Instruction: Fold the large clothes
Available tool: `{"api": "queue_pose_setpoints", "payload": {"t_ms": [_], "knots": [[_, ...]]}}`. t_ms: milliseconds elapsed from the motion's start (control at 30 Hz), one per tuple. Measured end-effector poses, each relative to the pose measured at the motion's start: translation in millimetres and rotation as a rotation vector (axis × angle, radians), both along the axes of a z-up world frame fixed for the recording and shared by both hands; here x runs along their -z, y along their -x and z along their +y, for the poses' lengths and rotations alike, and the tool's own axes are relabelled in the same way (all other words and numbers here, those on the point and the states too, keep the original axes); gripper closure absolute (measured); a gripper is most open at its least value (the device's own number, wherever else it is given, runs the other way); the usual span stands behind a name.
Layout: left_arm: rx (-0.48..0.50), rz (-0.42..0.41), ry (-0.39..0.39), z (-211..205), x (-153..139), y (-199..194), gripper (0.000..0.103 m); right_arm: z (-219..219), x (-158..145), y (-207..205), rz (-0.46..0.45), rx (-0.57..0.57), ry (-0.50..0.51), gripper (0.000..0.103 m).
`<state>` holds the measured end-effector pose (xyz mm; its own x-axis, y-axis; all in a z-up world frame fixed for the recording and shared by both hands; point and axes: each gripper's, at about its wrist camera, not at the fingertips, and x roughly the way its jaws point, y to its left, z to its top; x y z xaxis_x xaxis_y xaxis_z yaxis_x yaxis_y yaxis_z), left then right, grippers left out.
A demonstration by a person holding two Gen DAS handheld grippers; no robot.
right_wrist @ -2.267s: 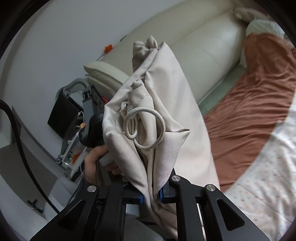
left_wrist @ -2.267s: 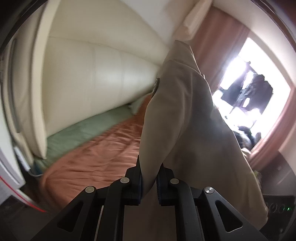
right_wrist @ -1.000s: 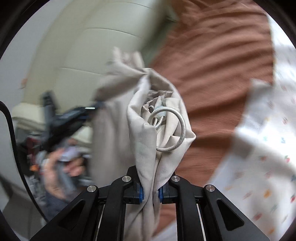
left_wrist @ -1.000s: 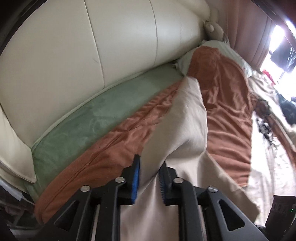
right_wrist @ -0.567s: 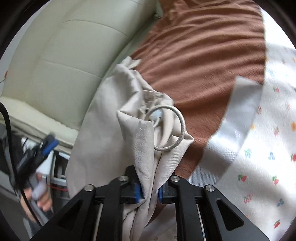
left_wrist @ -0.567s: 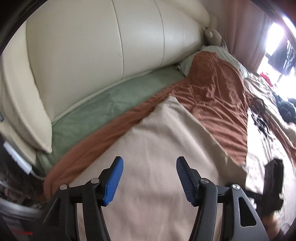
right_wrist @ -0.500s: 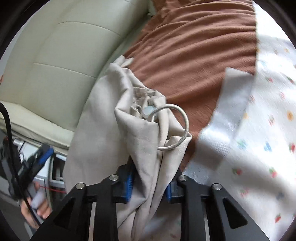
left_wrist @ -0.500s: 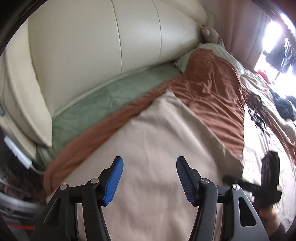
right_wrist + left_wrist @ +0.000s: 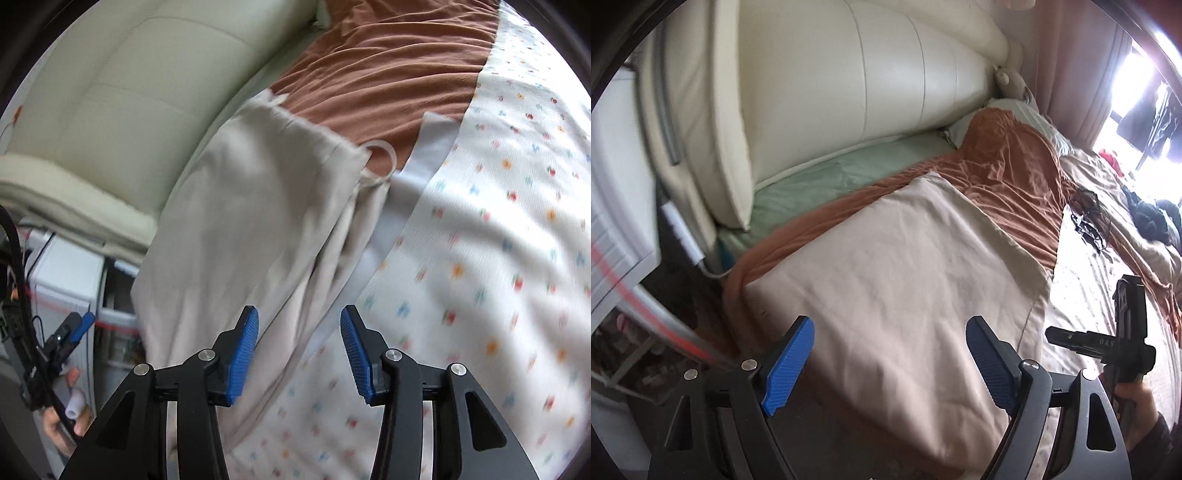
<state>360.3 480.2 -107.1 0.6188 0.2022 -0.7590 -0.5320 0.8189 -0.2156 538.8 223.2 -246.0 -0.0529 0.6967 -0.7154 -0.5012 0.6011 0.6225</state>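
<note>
Both grips are off now. Your left gripper [image 9: 888,360] stands wide, its jaws having just been opening, nothing between the blue pads, only the beige cloth [image 9: 897,280] lying flat below them. Your right gripper [image 9: 299,356] has just been opening too, its jaws parted about halfway, and the cloth's edge runs under the gap without either pad pressing on it.

The cloth [image 9: 251,206] lies folded over on the rust-brown blanket [image 9: 1015,162], at the end nearest the cream headboard [image 9: 849,81], its far corner reaching toward that headboard. On your right the gathered edge with the pale ring [image 9: 380,157] sits where the brown blanket meets the flowered sheet [image 9: 480,240], and that side looks bunched, with a long crease running down toward your pads.

So this looks like the lay-down step just finishing. To do it well, lift both grippers clear without dragging the top layer. Then judge the right side: that ringed edge probably wants squaring before the next fold. Pick up at the corners, pinching every layer together.
</note>
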Motion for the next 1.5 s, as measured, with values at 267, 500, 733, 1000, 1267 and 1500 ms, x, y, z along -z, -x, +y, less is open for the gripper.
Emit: {"api": "queue_pose_setpoints", "payload": {"t_ms": [267, 500, 733, 1000, 1267, 1500], "knots": [[-0.033, -0.055, -0.027, -30, -13, 57, 0.004, -24, -20, 35, 0.019, -0.022, -0.085, 0.056], [-0.049, -0.104, -0.055, -73, -26, 94, 0.002, -57, -63, 65, -0.113, -0.028, -0.063, 0.029], [-0.026, -0.133, -0.070, -115, -36, 114, 0.000, -107, -104, 96, -0.239, -0.019, -0.050, 0.002], [0.010, -0.165, -0.087, -163, -49, 132, 0.000, -162, -133, 124, -0.340, 0.017, -0.022, 0.000], [0.062, -0.233, -0.111, -214, -69, 152, 0.000, -227, -166, 157, -0.437, 0.088, -0.027, 0.000], [0.091, -0.282, -0.157, -256, -85, 174, 0.000, -276, -185, 193, -0.509, 0.144, -0.024, 0.000]]}}
